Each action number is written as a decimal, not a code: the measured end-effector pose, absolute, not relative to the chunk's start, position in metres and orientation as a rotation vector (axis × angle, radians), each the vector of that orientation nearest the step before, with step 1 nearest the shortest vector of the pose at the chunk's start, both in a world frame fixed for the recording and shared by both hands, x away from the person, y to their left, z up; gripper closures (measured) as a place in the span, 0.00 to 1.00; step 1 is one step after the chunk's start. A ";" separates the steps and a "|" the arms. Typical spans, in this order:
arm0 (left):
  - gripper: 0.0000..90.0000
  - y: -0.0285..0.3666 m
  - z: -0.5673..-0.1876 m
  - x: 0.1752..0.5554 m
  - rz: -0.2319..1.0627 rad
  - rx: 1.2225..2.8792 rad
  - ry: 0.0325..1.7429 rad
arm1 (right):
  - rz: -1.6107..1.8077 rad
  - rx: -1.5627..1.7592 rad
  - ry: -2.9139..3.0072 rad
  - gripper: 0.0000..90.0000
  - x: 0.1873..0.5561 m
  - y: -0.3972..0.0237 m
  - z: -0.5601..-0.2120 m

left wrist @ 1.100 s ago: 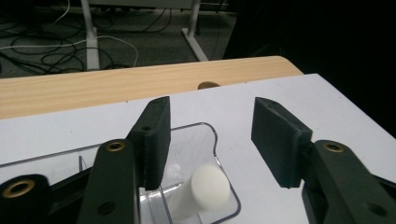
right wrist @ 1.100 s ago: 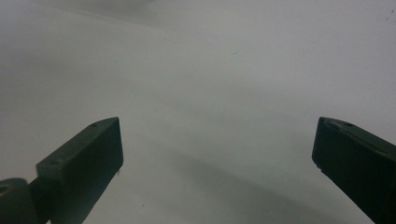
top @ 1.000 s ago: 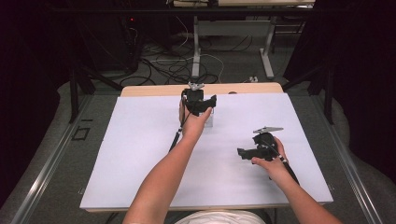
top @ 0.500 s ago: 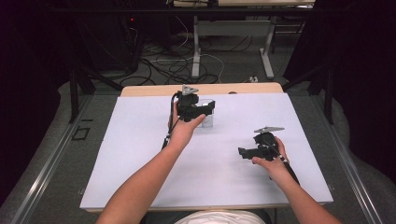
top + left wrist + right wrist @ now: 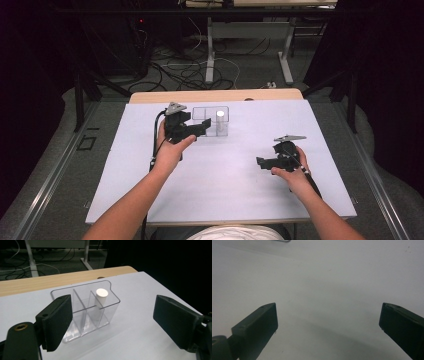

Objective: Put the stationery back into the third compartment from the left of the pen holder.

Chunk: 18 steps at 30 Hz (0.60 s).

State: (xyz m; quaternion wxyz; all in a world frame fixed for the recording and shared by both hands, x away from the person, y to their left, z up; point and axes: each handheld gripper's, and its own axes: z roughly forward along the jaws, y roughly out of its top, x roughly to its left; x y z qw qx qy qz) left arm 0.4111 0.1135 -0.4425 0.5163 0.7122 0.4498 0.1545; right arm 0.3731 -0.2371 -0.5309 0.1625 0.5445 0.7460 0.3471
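A clear plastic box (image 5: pixel 210 121) (image 5: pixel 86 312) with inner dividers stands near the far edge of the white table (image 5: pixel 225 175). A white cylinder (image 5: pixel 220 117) (image 5: pixel 100 300) stands upright in its right-hand compartment. My left gripper (image 5: pixel 201 128) (image 5: pixel 112 322) hovers just left of the box, pointing at it; its jaws have just been opening and stand open with nothing gripped. My right gripper (image 5: pixel 260 162) (image 5: pixel 328 327) rests low over the bare white surface at the right, open, nothing between its jaws.
A wooden strip (image 5: pixel 215 95) (image 5: pixel 50 281) borders the table's far edge. Beyond it lie floor cables (image 5: pixel 190 70) and white desk legs (image 5: pixel 210 50). Dark frame posts (image 5: pixel 80 95) stand at both sides.
The left gripper has pulled back to the left, away from the box, uncovering it and the white cylinder inside, and its jaws have spread. The right gripper has stayed put.
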 end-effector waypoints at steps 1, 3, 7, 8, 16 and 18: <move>0.16 0.118 -0.443 0.410 0.374 1.705 1.088 | 0.991 1.555 2.131 0.02 0.373 -0.237 -0.530; 0.11 0.127 -0.445 0.407 0.366 1.695 1.105 | 0.992 1.547 2.128 0.02 0.373 -0.238 -0.531; 0.04 0.144 -0.451 0.400 0.366 1.685 1.138 | 0.994 1.546 2.125 0.02 0.374 -0.239 -0.531; 0.03 0.148 -0.453 0.398 0.373 1.689 1.142 | 0.994 1.551 2.126 0.02 0.373 -0.239 -0.530; 0.00 0.181 -0.467 0.385 0.410 1.657 1.207 | 0.996 1.556 2.113 0.02 0.374 -0.241 -0.529; 0.00 0.188 -0.470 0.382 0.413 1.648 1.227 | 0.996 1.552 2.112 0.02 0.374 -0.242 -0.529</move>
